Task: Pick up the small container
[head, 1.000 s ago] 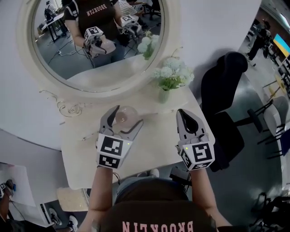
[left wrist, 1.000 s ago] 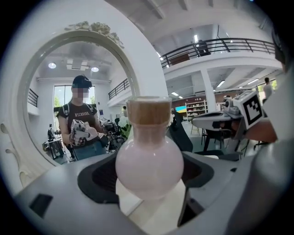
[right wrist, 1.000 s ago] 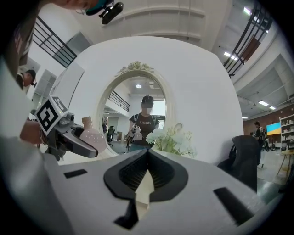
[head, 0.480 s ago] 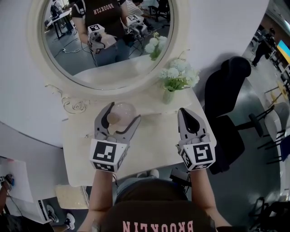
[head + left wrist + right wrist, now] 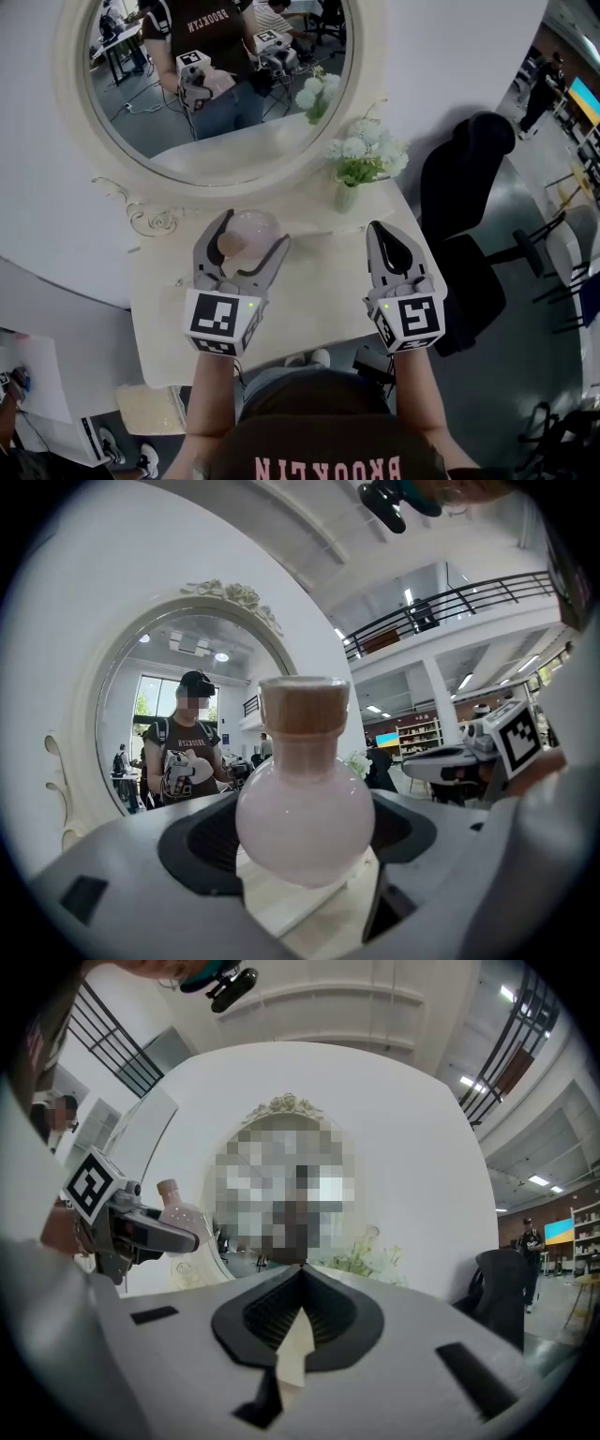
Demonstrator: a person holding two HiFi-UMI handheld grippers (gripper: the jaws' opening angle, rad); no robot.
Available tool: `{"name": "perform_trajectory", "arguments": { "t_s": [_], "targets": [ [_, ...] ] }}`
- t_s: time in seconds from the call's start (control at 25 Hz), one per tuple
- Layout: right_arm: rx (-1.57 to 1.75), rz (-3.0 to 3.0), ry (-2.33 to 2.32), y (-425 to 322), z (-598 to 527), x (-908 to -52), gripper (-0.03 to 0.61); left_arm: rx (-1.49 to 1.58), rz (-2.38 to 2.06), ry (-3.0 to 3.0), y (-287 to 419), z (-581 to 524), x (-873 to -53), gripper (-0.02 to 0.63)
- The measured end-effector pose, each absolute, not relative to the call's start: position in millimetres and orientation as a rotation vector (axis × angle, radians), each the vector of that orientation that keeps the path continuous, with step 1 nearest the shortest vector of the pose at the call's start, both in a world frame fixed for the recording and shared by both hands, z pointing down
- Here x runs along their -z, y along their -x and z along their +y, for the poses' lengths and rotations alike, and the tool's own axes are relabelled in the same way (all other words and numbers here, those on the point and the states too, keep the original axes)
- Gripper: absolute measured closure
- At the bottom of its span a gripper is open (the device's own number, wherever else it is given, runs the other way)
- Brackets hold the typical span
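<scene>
Container: the small container [image 5: 248, 232] stands upright on the surface [image 5: 319, 281], just in front of the mirror [image 5: 216, 84].
Left gripper [image 5: 251, 234]: jaws spread, one on each side of the round belly.
Right gripper [image 5: 380, 234]: jaws pressed together, empty, farther from the mirror.
Unclear: whether the jaws touch the belly.

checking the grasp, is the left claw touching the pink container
Cannot tell. Left gripper view shows the pink container inside the open left claw, contact or gap unclear.
</scene>
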State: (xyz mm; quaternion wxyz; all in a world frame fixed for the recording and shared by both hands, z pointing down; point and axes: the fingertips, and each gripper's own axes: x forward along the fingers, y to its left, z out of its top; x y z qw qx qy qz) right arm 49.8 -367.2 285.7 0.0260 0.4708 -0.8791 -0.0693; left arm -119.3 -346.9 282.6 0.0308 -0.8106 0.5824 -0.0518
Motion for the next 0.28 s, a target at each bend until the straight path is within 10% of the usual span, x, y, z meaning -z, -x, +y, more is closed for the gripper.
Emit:
{"name": "perform_trajectory", "arguments": {
  "t_s": [0.28],
  "targets": [
    [0.222,-2.720,-1.459,-50.0,-364.7,-282.7,0.581,0.154,1.793,2.503,118.3,-346.2,-278.9,0.227]
  ]
}}
